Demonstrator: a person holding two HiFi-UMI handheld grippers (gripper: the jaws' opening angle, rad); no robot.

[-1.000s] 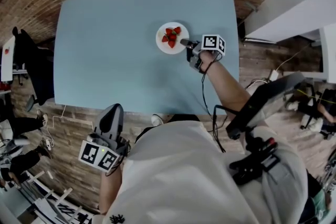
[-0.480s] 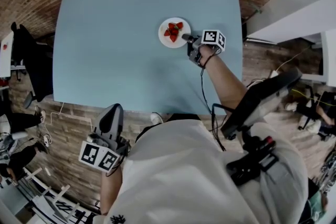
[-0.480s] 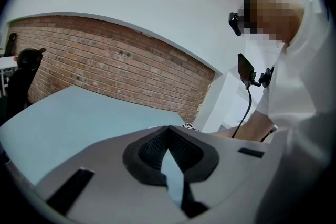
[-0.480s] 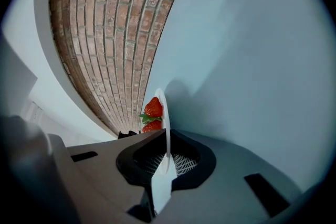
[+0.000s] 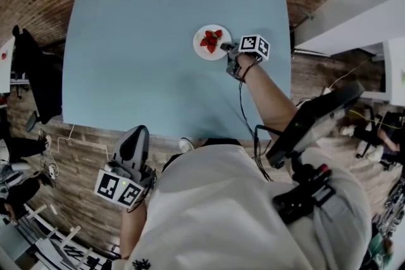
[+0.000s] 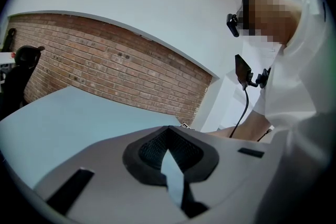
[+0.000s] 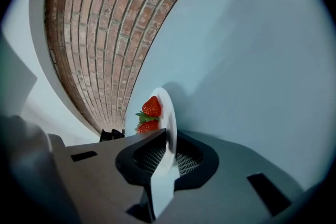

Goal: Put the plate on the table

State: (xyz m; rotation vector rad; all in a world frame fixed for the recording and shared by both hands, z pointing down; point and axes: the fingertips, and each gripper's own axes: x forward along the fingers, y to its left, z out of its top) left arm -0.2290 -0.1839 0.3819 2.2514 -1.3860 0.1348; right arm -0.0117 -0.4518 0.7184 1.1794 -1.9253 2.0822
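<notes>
At the blue table (image 5: 139,41), white plate (image 5: 201,51) of strawberries (image 5: 211,41), right claw (image 5: 225,48) clenched on its rim, left claw (image 5: 134,136) clenched empty.

Plate (image 7: 167,123): near rim was hidden between the right gripper's (image 7: 169,144) jaws; contact with the table (image 7: 252,60) could not be told. Strawberries (image 7: 151,107): partly hidden behind one jaw, count unclear. In the head view, the person's shirt (image 5: 221,212) covered part of the table's near edge.
</notes>
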